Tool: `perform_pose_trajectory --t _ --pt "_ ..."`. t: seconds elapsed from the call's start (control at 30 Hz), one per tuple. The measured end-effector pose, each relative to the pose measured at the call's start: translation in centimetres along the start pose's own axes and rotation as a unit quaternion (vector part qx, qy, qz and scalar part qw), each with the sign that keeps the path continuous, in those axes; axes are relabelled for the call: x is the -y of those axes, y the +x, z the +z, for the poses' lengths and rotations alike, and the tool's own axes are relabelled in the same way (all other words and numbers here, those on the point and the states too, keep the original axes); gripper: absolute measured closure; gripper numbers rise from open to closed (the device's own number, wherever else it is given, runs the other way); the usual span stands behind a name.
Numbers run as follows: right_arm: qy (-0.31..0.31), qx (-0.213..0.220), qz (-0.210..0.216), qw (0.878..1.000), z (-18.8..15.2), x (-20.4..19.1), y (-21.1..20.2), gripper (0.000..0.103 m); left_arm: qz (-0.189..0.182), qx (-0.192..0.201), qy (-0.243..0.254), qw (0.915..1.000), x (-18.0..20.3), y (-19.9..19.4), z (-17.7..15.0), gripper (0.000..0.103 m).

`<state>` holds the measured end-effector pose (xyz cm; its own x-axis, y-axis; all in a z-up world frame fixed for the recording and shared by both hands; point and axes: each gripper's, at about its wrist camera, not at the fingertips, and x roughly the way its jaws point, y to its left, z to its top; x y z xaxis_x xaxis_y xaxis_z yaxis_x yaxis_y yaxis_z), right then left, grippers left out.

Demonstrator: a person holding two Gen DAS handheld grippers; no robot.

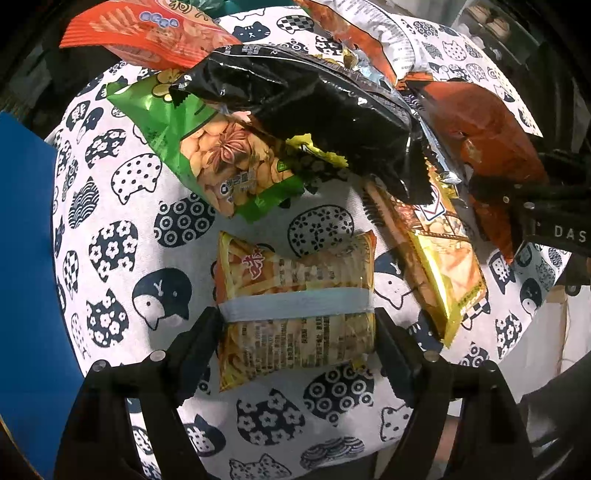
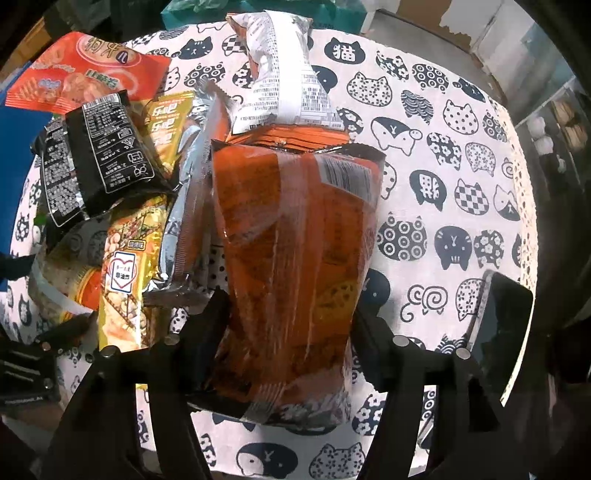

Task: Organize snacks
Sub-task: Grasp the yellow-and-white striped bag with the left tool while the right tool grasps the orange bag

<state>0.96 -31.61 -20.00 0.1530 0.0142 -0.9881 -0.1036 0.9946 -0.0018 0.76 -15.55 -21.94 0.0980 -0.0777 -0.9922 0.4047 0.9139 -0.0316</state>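
Cat-print tablecloth (image 1: 110, 206) – snack packets heaped at its far side: green packet (image 1: 207, 147), black packet (image 1: 314, 107) lying over it, red packet (image 1: 147, 29) beyond, gold packet (image 1: 443, 266) slanting alongside.

Yellow packet (image 1: 295, 306) lies flat, apart from the heap, long axis running away from the camera; left gripper (image 1: 299, 332) straddles it, jaws apart, fingertips apparently just touching its edges.

Orange packet (image 2: 295, 251) – long axis away from the camera, leaning on a silver packet (image 2: 188, 229); right gripper (image 2: 291, 325) clamped across its near end
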Motion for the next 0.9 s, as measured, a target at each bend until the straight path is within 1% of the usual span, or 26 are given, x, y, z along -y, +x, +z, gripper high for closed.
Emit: perform_pose_trajectory --t 0.03,0.07,0.17,0.2,0.27,0.37,0.5,0.73,0.77,0.9 --pt "0.001 0.001 0.002 1.000 0.3 0.0 0.5 0.040 0.000 0.001 0.001 1.0000 0.0 0.3 0.3 0.021" --pt "0.004 0.003 0.005 1.000 0.3 0.3 0.5 0.042 -0.001 0.002 0.001 1.0000 -0.1 0.4 0.3 0.024" --pt "0.010 0.011 0.014 1.000 0.7 1.7 0.3 0.050 0.011 0.006 0.004 0.9999 -0.4 0.3 0.4 0.033" --pt "0.010 0.013 0.013 1.000 0.8 1.8 0.1 0.052 0.010 0.006 0.006 0.9999 -0.6 0.0 0.5 0.034" --pt "0.009 0.017 0.011 1.000 0.9 1.7 -0.3 0.053 0.016 0.009 0.009 0.9998 -0.7 -0.2 0.4 0.040" --pt "0.011 0.024 0.008 1.000 1.0 1.6 -1.1 0.053 0.019 0.012 0.011 0.9997 -1.4 -1.2 0.0 0.042" --pt "0.008 0.040 0.004 0.999 1.1 1.2 -3.0 0.053 0.010 0.020 0.004 0.9997 -2.4 -2.6 -0.5 0.043" --pt "-0.005 0.073 0.014 0.997 1.7 -0.2 -6.7 0.053 0.018 0.042 0.002 0.9990 -3.5 -5.5 -1.4 0.044" --pt "-0.007 0.076 0.016 0.997 1.7 -0.3 -7.0 0.053 0.019 0.045 0.001 0.9988 -3.1 -6.2 -1.4 0.044" --pt "-0.014 0.090 0.023 0.996 2.0 -0.9 -8.0 0.053 0.023 0.061 0.000 0.9979 -3.7 -7.8 -1.7 0.044"
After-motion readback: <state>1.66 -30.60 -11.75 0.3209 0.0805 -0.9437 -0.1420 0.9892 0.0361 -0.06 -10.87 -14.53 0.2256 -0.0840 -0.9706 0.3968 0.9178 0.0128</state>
